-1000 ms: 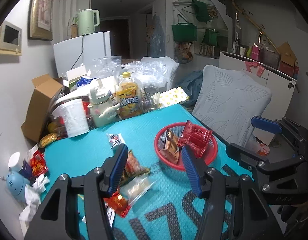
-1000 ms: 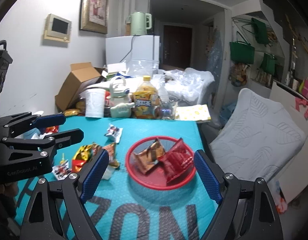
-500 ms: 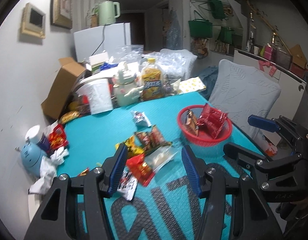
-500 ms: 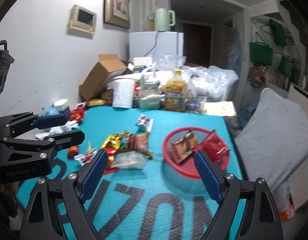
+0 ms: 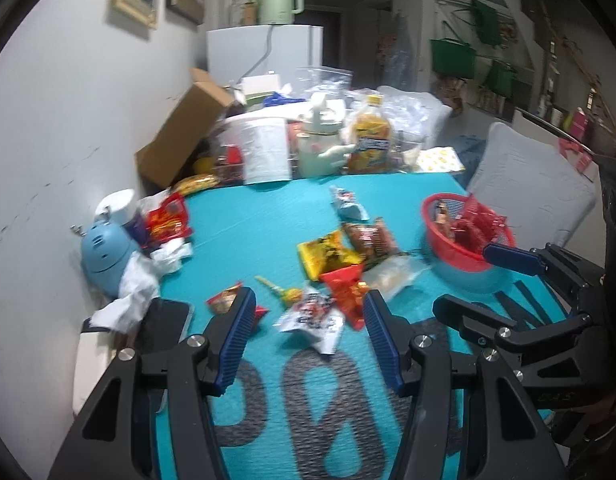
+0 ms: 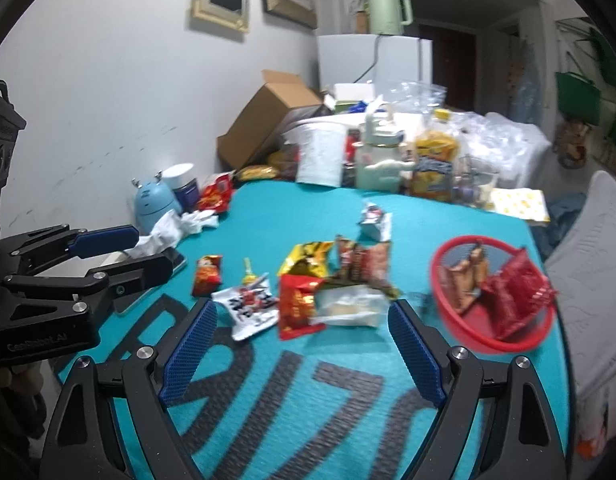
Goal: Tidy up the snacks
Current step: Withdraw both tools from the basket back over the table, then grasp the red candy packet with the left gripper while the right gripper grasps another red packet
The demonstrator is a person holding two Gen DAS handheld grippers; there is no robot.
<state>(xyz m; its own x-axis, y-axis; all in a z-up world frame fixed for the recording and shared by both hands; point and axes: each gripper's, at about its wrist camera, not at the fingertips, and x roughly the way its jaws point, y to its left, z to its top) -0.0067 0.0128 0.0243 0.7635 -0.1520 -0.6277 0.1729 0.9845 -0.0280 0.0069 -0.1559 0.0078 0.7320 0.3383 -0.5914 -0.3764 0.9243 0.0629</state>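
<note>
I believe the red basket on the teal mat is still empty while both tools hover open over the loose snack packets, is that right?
Not quite: the red basket is not empty. The right wrist view shows a brown packet and a red packet already inside it. The rest holds: it sits on the teal mat, and the left tool and right tool are open over loose packets.

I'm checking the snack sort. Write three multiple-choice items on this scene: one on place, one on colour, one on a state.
1. Where does the red basket stand?
A. on the teal mat's right side
B. on the fridge
C. on the floor

2. What colour is the kettle?
A. black
B. pale green
C. orange

3. How are the right gripper jaws?
A. shut on a packet
B. open and empty
C. shut on the basket

Answers: 1 A, its rim sits on the teal mat by the right edge; 2 B, pale green atop the fridge; 3 B, snacks lie beyond the spread pads.
</note>
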